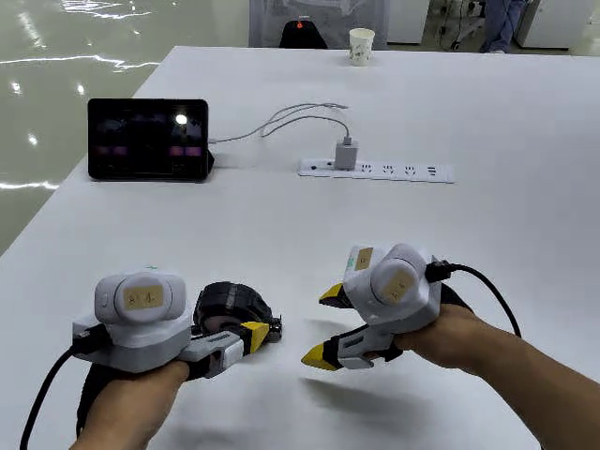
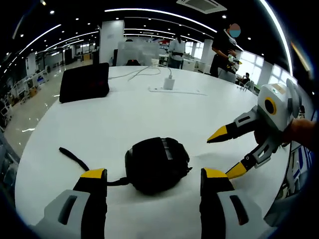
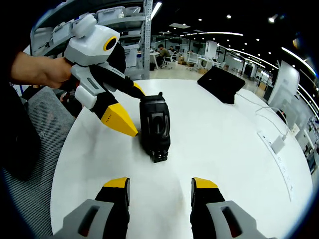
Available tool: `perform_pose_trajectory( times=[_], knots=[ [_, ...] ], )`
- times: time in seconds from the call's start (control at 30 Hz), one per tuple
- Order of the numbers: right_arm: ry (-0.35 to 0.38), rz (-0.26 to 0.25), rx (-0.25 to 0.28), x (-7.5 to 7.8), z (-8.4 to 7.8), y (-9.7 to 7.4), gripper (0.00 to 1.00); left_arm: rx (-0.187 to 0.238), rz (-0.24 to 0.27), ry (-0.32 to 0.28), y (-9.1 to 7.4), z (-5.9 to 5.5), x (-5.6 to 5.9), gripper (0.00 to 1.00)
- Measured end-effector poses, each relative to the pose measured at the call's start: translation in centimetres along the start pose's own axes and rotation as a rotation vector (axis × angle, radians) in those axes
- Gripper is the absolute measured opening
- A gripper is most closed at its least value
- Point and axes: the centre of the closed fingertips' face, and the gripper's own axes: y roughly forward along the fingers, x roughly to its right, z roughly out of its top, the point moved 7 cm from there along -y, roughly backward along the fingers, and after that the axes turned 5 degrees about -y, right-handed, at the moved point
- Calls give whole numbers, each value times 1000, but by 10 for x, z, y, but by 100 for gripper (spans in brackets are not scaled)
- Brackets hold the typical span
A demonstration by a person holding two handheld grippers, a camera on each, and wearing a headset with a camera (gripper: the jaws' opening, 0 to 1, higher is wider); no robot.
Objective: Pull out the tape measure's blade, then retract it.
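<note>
A black tape measure point(image 1: 231, 306) lies on the white table point(image 1: 281, 225) at the lower left. Its blade is not drawn out. My left gripper point(image 1: 247, 320) is open, with a yellow-tipped jaw on each side of the case and no grip on it. In the left gripper view the tape measure point(image 2: 157, 164) sits just ahead of my left gripper point(image 2: 154, 175), its strap point(image 2: 72, 157) trailing left. My right gripper point(image 1: 322, 326) hovers open a short way right of the case. In the right gripper view the tape measure point(image 3: 154, 127) is straight ahead of my right gripper point(image 3: 160, 183).
A dark tablet point(image 1: 147, 139) stands at the far left. A white power strip point(image 1: 375, 170) with a charger point(image 1: 346, 153) and cables lies mid-table. A paper cup point(image 1: 361, 45) stands at the far edge. People stand beyond the table point(image 2: 224, 45).
</note>
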Motion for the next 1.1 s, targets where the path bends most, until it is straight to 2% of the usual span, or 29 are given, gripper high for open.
perform_pose_trajectory(
  times=[0.7,1.1],
  knots=[
    [127,-105,31,-17,-25,-37,61,-13,-83,115,-15,-10,2,80],
    [194,-167,68,-29,-35,-58,72,6,-128,179,-26,-12,3,85]
  ],
)
